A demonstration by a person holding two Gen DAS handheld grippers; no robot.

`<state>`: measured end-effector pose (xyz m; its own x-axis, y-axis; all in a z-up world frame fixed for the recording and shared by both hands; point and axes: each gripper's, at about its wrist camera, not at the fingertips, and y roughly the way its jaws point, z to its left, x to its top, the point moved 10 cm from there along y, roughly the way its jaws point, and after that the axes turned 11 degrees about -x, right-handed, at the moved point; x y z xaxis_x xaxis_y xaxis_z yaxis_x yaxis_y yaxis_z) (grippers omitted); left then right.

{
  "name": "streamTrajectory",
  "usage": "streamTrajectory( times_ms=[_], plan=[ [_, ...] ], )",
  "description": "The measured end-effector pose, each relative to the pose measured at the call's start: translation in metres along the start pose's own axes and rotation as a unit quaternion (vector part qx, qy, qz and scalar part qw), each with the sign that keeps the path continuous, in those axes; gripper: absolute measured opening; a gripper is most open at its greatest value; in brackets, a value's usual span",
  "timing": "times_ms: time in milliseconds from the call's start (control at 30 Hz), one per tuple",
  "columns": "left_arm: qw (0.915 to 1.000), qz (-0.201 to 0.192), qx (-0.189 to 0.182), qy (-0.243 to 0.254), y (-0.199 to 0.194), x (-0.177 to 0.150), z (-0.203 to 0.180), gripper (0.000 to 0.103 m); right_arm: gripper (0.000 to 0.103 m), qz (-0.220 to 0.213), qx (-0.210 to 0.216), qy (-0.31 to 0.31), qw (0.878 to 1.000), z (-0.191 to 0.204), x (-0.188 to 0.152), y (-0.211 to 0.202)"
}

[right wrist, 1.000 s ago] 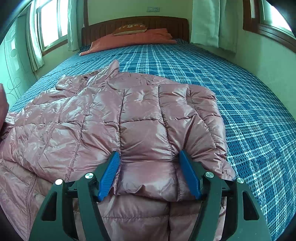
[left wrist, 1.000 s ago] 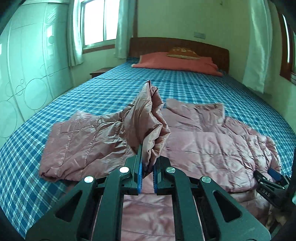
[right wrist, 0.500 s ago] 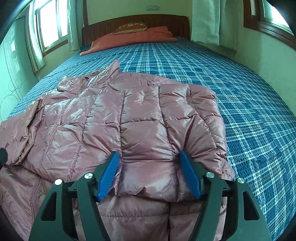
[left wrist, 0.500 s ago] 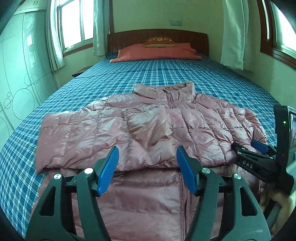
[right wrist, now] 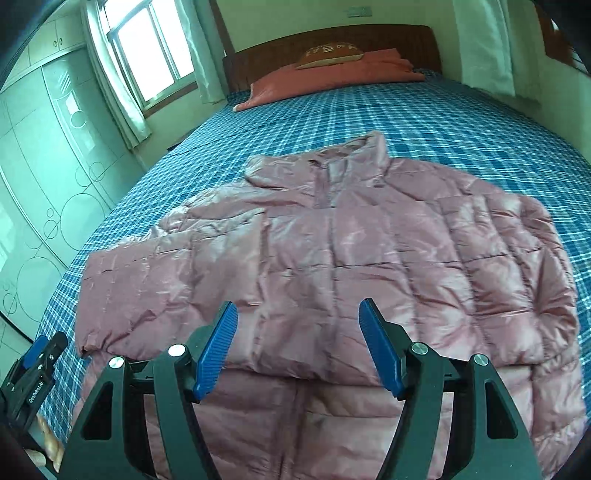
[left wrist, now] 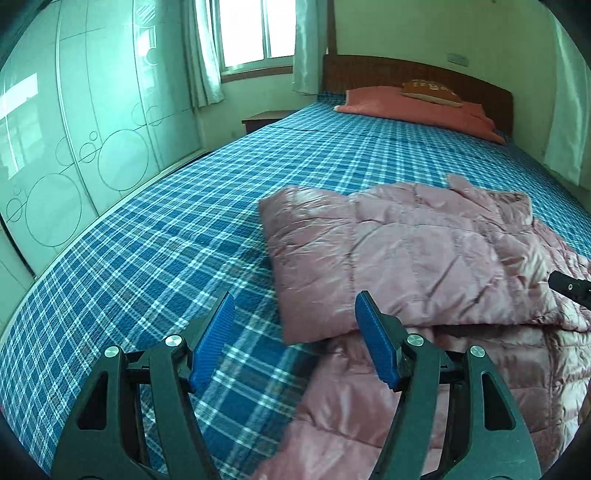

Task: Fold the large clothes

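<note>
A pink quilted puffer jacket (right wrist: 332,266) lies front up on the blue plaid bed, both sleeves folded across its chest. In the left wrist view the jacket (left wrist: 413,258) fills the right half, with the folded left sleeve's cuff edge just ahead of my left gripper (left wrist: 295,339). That gripper is open and empty, over the bedspread at the jacket's left edge. My right gripper (right wrist: 297,349) is open and empty above the jacket's lower front. The left gripper also shows at the lower left of the right wrist view (right wrist: 37,365).
The bed (left wrist: 166,258) has a blue plaid cover, an orange pillow (right wrist: 332,74) and a wooden headboard (right wrist: 332,40) at the far end. A pale green wardrobe (left wrist: 74,147) stands along the left side. A window with curtains (left wrist: 255,33) is at the back.
My left gripper let go of the left sleeve, which now lies folded across the jacket, then swung left to the jacket's edge. My right gripper lifted back and stays open.
</note>
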<state>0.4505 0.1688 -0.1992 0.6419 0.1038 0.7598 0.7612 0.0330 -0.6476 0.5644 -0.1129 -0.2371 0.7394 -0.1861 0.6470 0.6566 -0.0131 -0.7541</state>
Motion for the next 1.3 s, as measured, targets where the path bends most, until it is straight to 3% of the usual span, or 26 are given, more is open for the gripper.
streamTrajectory(
  times_ms=[67,100,167,233,300,500,600,733,833,933,1000,1100,1200,1300],
  plan=[
    [0.9999,0.005,0.008,-0.006,0.004,0.0,0.015,0.067,0.067,0.017,0.003,-0.007,1.0,0.014,-0.004,0.015],
    [0.9999,0.007,0.011,-0.007,0.006,0.0,0.02,0.067,0.057,0.028,0.01,-0.009,1.0,0.02,-0.007,0.021],
    [0.9998,0.011,0.011,-0.013,0.01,0.001,0.026,0.067,0.025,0.043,0.02,-0.013,0.999,0.028,-0.013,0.027],
    [0.9997,0.013,0.006,-0.021,0.012,0.003,0.029,0.067,0.014,0.025,0.015,-0.011,1.0,0.026,-0.008,0.019],
    [0.9997,0.008,0.003,-0.022,0.012,0.008,0.029,0.067,0.011,0.006,0.004,-0.001,1.0,0.011,0.0,0.008],
    [0.9999,0.005,-0.01,-0.011,0.018,0.019,0.013,0.067,0.01,-0.032,-0.068,0.023,0.997,-0.079,0.019,-0.018],
    [0.9998,0.008,-0.019,-0.004,0.023,0.024,0.001,0.067,0.01,-0.03,-0.117,0.029,0.992,-0.131,0.018,-0.017],
    [0.9995,0.01,-0.024,0.017,0.031,0.028,-0.021,0.067,0.01,-0.008,-0.14,0.045,0.989,-0.176,0.009,-0.006],
    [0.9989,0.016,-0.026,0.036,0.04,0.03,-0.037,0.067,0.013,0.007,-0.124,0.055,0.991,-0.188,0.001,-0.001],
    [0.998,0.026,-0.03,0.049,0.05,0.034,-0.05,0.067,0.027,0.004,-0.129,0.061,0.99,-0.193,0.003,-0.008],
    [0.9977,0.027,-0.031,0.054,0.057,0.04,-0.057,0.067,0.042,-0.018,-0.133,0.074,0.988,-0.195,0.012,-0.021],
    [0.9971,0.022,-0.031,0.065,0.068,0.051,-0.069,0.067,0.046,-0.04,-0.129,0.078,0.988,-0.189,0.031,-0.023],
    [0.9965,0.035,-0.026,0.072,0.087,0.055,-0.078,0.068,0.046,-0.026,-0.116,0.068,0.991,-0.178,0.044,0.001],
    [0.9969,0.059,-0.015,0.05,0.11,0.053,-0.073,0.068,0.046,-0.012,-0.131,0.048,0.99,-0.172,0.048,0.028]
  ],
)
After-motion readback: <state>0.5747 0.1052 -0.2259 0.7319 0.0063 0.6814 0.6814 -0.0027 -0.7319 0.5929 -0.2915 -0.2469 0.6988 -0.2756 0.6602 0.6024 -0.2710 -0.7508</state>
